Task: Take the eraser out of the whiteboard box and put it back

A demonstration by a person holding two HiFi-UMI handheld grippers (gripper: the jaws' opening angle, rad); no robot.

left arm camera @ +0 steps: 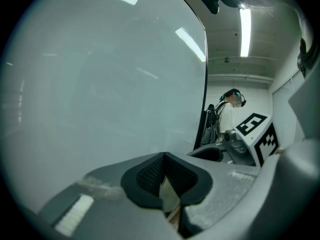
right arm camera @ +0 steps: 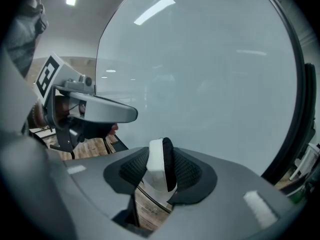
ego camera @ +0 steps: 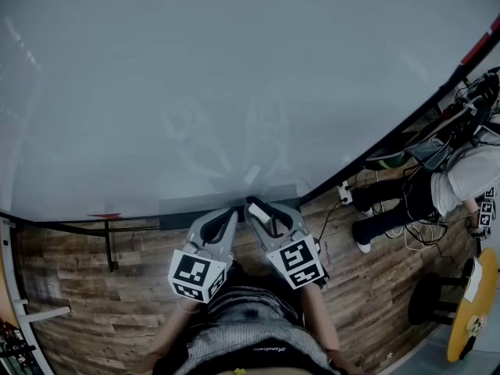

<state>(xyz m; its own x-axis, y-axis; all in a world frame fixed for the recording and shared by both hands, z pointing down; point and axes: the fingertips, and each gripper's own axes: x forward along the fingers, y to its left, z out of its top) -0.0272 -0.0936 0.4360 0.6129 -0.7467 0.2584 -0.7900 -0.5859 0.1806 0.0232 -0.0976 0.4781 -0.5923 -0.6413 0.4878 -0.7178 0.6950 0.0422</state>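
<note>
My right gripper (ego camera: 262, 214) is shut on the eraser (right arm camera: 160, 166), a white block with a black felt side that stands upright between the pads. It hovers just in front of the whiteboard (ego camera: 219, 76), above the grey whiteboard box (ego camera: 180, 206) on the board's lower edge. In the head view the eraser (ego camera: 260, 216) shows as a pale bar between the right jaws. My left gripper (ego camera: 228, 219) sits close beside the right one, its black pads (left arm camera: 147, 174) meeting at the tips with nothing between them. The inside of the box is hidden.
The whiteboard fills most of every view, on a black stand (ego camera: 109, 244) over a wooden floor (ego camera: 94, 303). At the right are a seated person (ego camera: 461, 182), a power strip (ego camera: 344, 194) with cables, a black stool (ego camera: 433, 295) and a yellow round top (ego camera: 473, 303).
</note>
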